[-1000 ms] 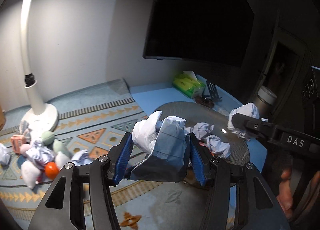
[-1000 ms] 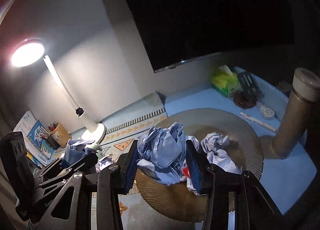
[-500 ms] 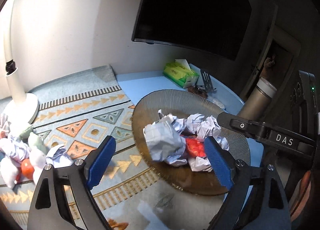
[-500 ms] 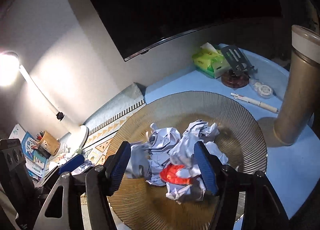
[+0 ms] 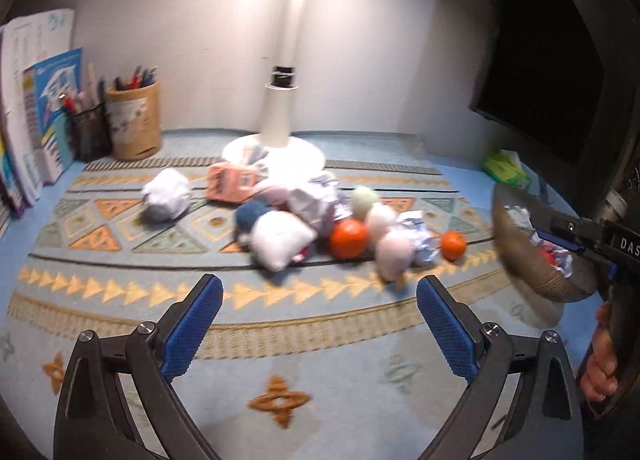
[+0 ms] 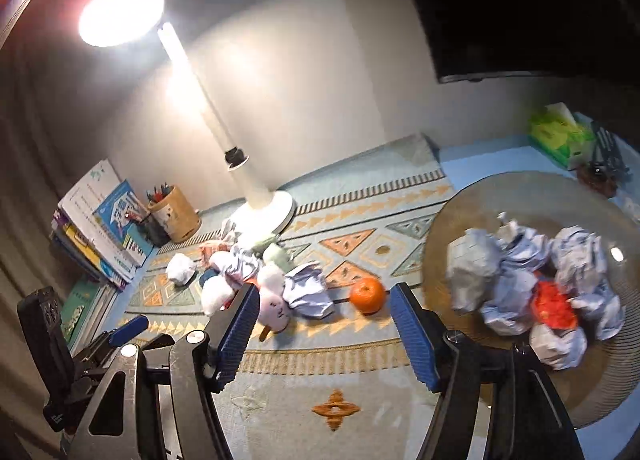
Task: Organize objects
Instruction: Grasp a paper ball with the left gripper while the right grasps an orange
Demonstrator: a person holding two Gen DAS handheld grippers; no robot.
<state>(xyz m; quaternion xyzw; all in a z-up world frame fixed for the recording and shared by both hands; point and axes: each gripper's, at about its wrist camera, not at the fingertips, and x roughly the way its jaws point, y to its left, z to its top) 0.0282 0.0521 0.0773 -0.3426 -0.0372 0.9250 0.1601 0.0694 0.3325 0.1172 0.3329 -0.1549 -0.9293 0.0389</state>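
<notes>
My left gripper (image 5: 319,284) hovers over the patterned mat (image 5: 120,300), its jaws opening wide with nothing between them. Just beyond it lies a pile of crumpled paper balls (image 5: 312,206), soft toys (image 5: 280,240) and two oranges (image 5: 348,238). My right gripper (image 6: 324,292) is also opening and empty, facing a crumpled paper (image 6: 308,292) and an orange (image 6: 367,295). To its right stands a ribbed brown plate (image 6: 520,196) with several crumpled papers (image 6: 472,268) and a red scrap (image 6: 554,306) in it.
A white desk lamp (image 5: 280,112) stands behind the pile. A pen cup (image 5: 134,120) and books (image 5: 36,112) are at the back left. A dark monitor (image 5: 552,72) and a green tissue pack (image 6: 560,136) are at the right. A hand (image 5: 600,364) holds the right gripper's handle.
Both grippers let go of their crumpled papers, which now lie in the plate. Both then swung left and down toward the pile on the mat, jaws wider.
</notes>
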